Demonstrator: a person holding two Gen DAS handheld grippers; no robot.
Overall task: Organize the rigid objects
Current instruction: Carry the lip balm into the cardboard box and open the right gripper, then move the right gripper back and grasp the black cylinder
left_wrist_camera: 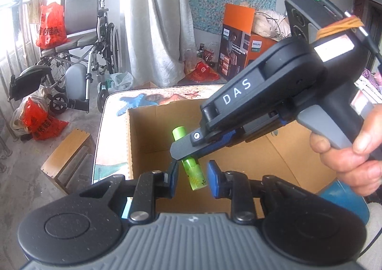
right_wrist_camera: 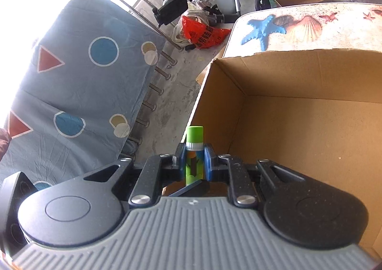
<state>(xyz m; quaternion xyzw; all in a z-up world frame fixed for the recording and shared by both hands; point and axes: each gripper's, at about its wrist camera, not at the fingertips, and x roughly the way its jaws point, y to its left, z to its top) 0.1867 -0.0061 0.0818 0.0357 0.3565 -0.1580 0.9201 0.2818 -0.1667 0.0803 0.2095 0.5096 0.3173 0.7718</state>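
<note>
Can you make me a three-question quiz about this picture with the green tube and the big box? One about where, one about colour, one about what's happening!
1. Where is the green tube?
A. On the floor
B. In the right gripper, by the cardboard box
C. On the wheelchair

2. What colour is the starfish on the table?
A. Blue
B. Yellow
C. Black

3. How are the left gripper's jaws?
A. Squeezing the tube
B. Squeezing the box
C. Apart, pressing on nothing

Answers: 1 B, its jaws pinch the tube's sides. 2 A, it is bright blue. 3 C, gaps show on both sides of the tube.
</note>
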